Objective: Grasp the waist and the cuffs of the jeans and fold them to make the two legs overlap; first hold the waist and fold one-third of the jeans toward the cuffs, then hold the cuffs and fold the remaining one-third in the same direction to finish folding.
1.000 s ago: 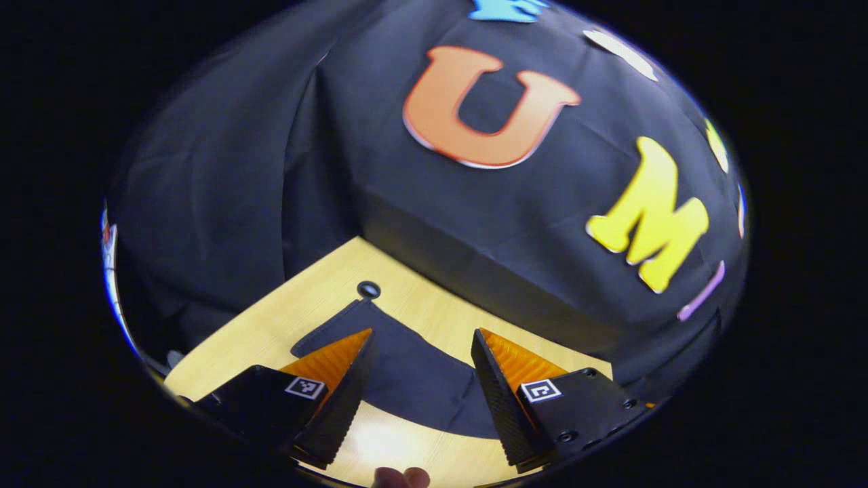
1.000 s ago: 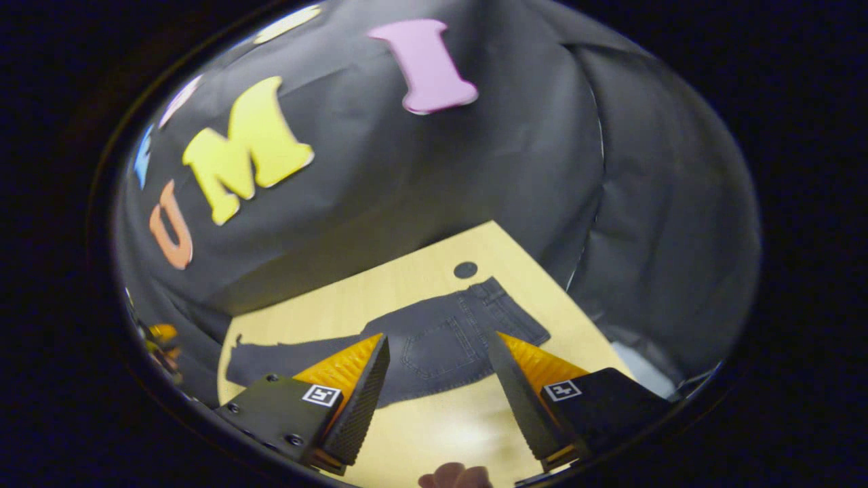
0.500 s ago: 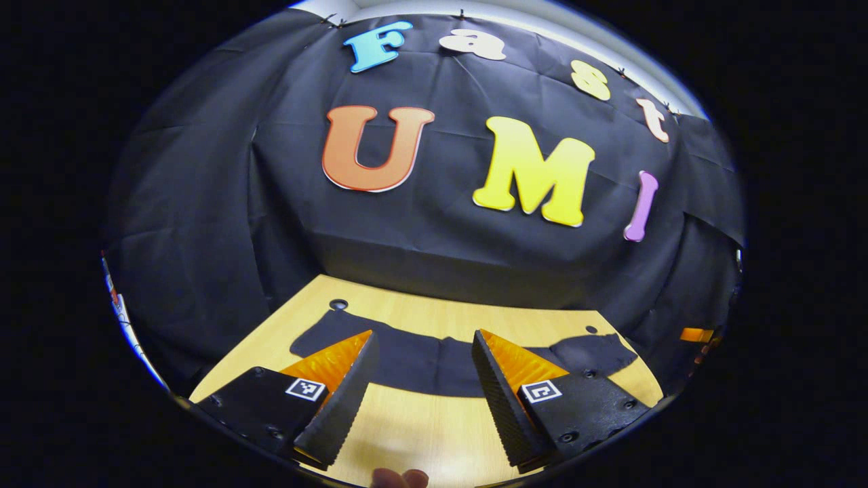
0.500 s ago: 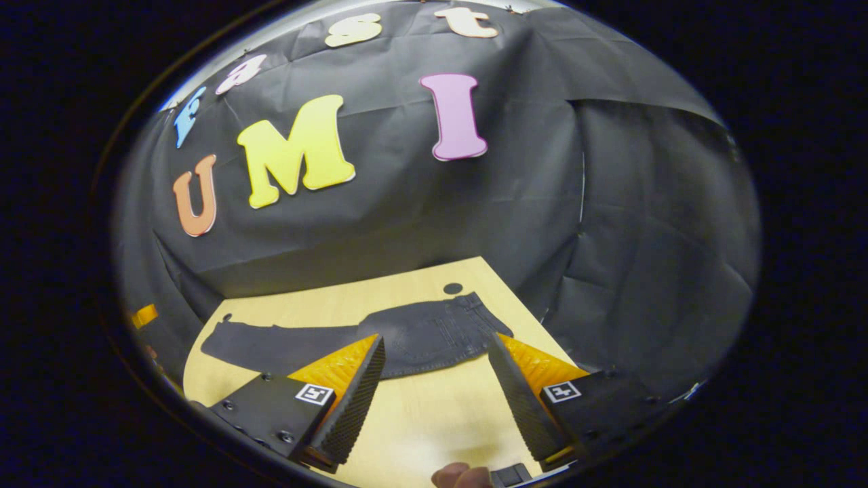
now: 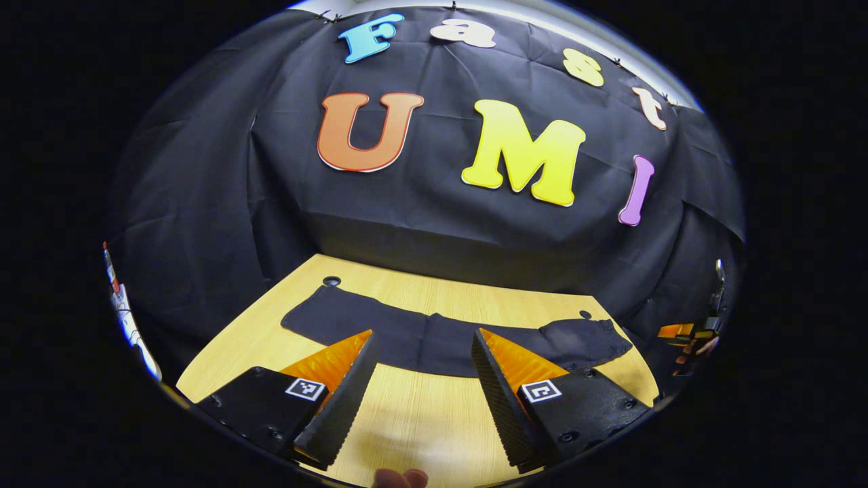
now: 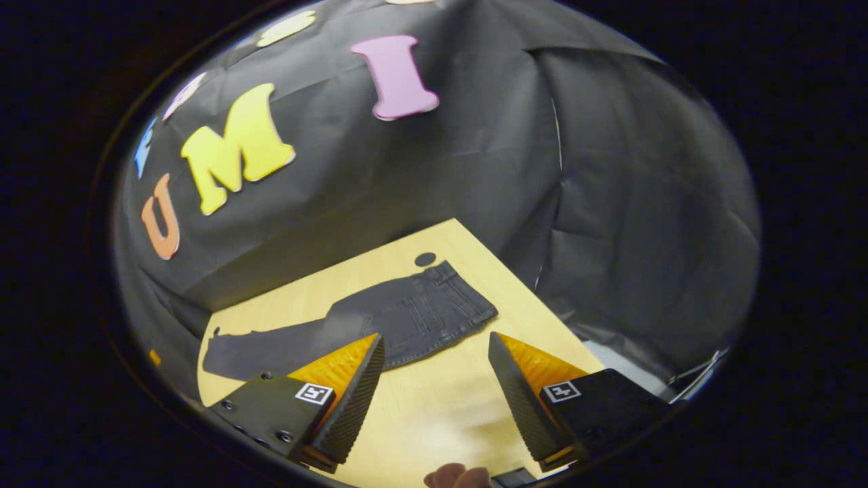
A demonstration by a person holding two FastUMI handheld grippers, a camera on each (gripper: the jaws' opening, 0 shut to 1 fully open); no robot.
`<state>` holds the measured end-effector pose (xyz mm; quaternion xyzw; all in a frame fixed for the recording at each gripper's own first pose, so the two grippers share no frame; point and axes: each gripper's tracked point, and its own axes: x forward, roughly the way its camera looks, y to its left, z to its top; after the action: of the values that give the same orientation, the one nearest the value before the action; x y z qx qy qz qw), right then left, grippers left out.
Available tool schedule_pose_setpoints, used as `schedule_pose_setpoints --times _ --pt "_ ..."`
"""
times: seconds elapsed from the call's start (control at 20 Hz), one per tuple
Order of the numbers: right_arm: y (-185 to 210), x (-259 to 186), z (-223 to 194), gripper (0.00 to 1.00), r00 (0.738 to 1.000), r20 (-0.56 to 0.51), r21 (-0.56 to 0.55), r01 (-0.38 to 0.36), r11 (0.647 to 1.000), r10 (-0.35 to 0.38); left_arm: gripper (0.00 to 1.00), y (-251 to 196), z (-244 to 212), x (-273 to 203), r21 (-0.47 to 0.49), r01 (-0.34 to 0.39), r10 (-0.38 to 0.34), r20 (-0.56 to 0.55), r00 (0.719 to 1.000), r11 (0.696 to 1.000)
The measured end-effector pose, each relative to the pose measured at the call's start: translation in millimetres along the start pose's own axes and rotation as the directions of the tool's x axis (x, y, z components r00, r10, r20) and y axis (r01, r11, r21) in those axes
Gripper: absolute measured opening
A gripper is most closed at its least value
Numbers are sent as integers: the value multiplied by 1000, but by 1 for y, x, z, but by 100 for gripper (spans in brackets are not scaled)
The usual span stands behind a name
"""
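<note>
Jeans (image 6: pixel 380 322) lie flat, unfolded, along the far edge of the wooden table (image 6: pixel 434 407), waist (image 6: pixel 468 291) toward its right corner. Left gripper (image 5: pixel 422 359) and right gripper (image 6: pixel 434 366) hover above the table's near side, fingers spread wide, holding and touching nothing.

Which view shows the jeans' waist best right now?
The right gripper view: the waist is lit, with pocket and seams readable on the jeans, clear of the open fingers. The left gripper view shows the jeans as a dark strip, with the waist far right and small.
</note>
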<state>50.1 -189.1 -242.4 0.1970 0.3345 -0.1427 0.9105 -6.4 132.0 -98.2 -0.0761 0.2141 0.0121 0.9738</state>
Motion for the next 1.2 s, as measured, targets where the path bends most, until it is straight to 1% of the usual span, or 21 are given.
schedule_pose_setpoints --times 0.05,0.15,0.25,0.3,0.35,0.4,0.45,0.5,0.55,0.6,0.65,0.7,0.75,0.8,0.85,1.0,1.05,1.1,1.15,1.2 --pt "-11 17 -3 96 1000 -24 51 14 999 -13 90 -1 0 0 0 -10 10 -9 1000 1000" --pt "-24 45 -4 96 997 -72 159 36 987 -25 90 -4 -4 3 -5 -28 28 -29 999 1000" --pt "-39 74 -8 96 993 -114 238 58 969 -31 89 -12 -12 8 -19 -37 36 -64 997 999" --pt "-44 85 -10 92 991 -130 265 64 962 -30 90 -16 -17 10 -21 -43 41 -83 996 999" --pt "-47 97 -12 96 989 -143 288 66 955 -25 90 -20 -22 13 -24 -46 44 -99 994 999" --pt "-47 107 -12 96 988 -153 304 65 951 -19 90 -27 -26 15 -29 -48 44 -114 992 998" --pt "-48 116 -13 92 987 -159 313 63 948 -13 90 -33 -30 17 -30 -49 44 -132 990 998" --pt "-47 124 -13 96 987 -161 316 61 947 -10 89 -38 -34 18 -27 -48 43 -145 988 998" --pt "-45 131 -12 92 987 -159 316 60 947 -10 89 -44 -35 19 -18 -46 43 -155 987 999" --pt "-46 135 -10 92 987 -158 313 64 948 -14 89 -47 -37 19 -5 -44 43 -163 986 999" --pt "-46 142 -9 96 988 -153 313 67 947 -20 90 -49 -37 20 7 -44 44 -169 985 999" --pt "-47 149 -11 92 988 -154 314 76 946 -28 89 -50 -38 21 13 -45 47 -174 984 999" --pt "-42 156 -15 96 987 -157 314 78 946 -29 89 -50 -38 21 13 -50 52 -179 982 999" --pt "-40 161 -17 96 986 -166 313 82 946 -30 90 -50 -40 22 10 -55 56 -185 981 998" --pt "-38 165 -13 92 988 -153 308 82 948 -36 90 -49 -41 22 6 -61 61 -193 979 998" --pt "-39 168 -15 92 985 -153 266 121 956 -82 90 -44 -43 22 0 -79 77 -202 976 997" --pt "-42 166 -18 95 983 -150 237 142 961 -108 90 -41 -43 20 -2 -87 84 -201 976 996" --pt "-41 167 -18 91 984 -140 212 139 967 -111 90 -38 -43 19 -5 -95 93 -202 975 995" --pt "-42 174 -21 90 983 -135 171 150 974 -128 90 -34 -43 18 -8 -102 98 -202 974 995" --pt "-41 174 -21 82 983 -130 144 147 978 -129 90 -30 -44 16 -11 -110 105 -204 973 994"
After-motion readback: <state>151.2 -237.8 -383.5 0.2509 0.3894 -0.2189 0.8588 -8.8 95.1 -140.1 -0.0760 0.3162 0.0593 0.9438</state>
